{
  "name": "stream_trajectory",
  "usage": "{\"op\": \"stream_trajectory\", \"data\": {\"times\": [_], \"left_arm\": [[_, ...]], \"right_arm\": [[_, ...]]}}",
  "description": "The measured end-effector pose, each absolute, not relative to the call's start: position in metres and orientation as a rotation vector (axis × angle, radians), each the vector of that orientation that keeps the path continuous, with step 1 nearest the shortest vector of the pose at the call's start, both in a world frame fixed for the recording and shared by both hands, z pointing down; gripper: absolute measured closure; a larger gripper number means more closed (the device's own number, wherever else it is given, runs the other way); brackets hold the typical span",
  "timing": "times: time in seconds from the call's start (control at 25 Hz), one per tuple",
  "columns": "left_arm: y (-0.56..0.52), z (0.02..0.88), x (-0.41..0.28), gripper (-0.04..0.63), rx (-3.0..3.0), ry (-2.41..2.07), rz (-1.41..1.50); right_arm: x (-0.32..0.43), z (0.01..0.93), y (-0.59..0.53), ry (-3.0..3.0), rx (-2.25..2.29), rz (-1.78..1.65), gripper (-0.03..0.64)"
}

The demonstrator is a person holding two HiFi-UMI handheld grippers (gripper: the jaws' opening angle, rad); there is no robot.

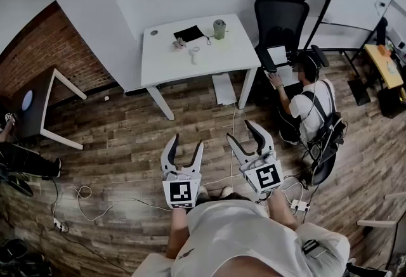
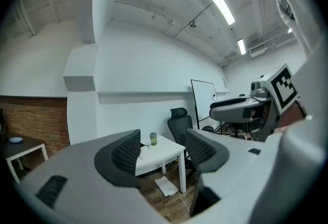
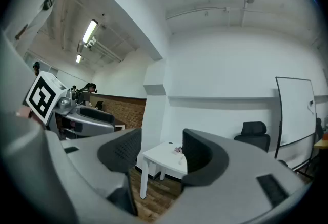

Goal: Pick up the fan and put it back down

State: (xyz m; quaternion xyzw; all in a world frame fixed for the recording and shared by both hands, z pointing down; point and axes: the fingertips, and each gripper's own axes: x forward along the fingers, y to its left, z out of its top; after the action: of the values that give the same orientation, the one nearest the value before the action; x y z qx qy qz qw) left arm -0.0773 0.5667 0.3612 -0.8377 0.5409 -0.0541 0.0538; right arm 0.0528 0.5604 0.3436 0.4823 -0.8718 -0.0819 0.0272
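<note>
Fan: probably the small white round-headed piece lying flat mid-counter, near a cup; too small to confirm. Judged light, stiff plastic with a fragile head, so take it by the handle. Left gripper and right gripper are well short of it, jaws apart, nothing between.

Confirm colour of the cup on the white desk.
The cup is green; the head view shows it best.
</note>
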Motion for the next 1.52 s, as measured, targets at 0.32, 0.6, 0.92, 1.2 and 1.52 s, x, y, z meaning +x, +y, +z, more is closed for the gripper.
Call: {"op": "stream_trajectory", "data": {"times": [0.32, 0.6, 0.92, 1.2, 1.52], "left_arm": [[0.539, 0.364, -0.068, 0.325, -2.521, 1.682, -0.155], [0.498, 0.367, -0.073, 0.328, -2.501, 1.709, -0.151], [0.424, 0.365, -0.091, 0.328, -2.510, 1.700, -0.169], [0.360, 0.362, -0.103, 0.328, -2.547, 1.650, -0.169], [0.291, 0.368, -0.116, 0.336, -2.594, 1.599, -0.164]], "right_arm": [[0.058, 0.350, 0.532, -2.708, 1.450, -0.261, 0.360], [0.054, 0.360, 0.490, -2.667, 1.413, -0.217, 0.360], [0.041, 0.355, 0.414, -2.680, 1.416, -0.256, 0.364], [0.029, 0.353, 0.354, -2.605, 1.449, -0.201, 0.367], [0.014, 0.357, 0.290, -2.569, 1.506, -0.195, 0.374]]}}
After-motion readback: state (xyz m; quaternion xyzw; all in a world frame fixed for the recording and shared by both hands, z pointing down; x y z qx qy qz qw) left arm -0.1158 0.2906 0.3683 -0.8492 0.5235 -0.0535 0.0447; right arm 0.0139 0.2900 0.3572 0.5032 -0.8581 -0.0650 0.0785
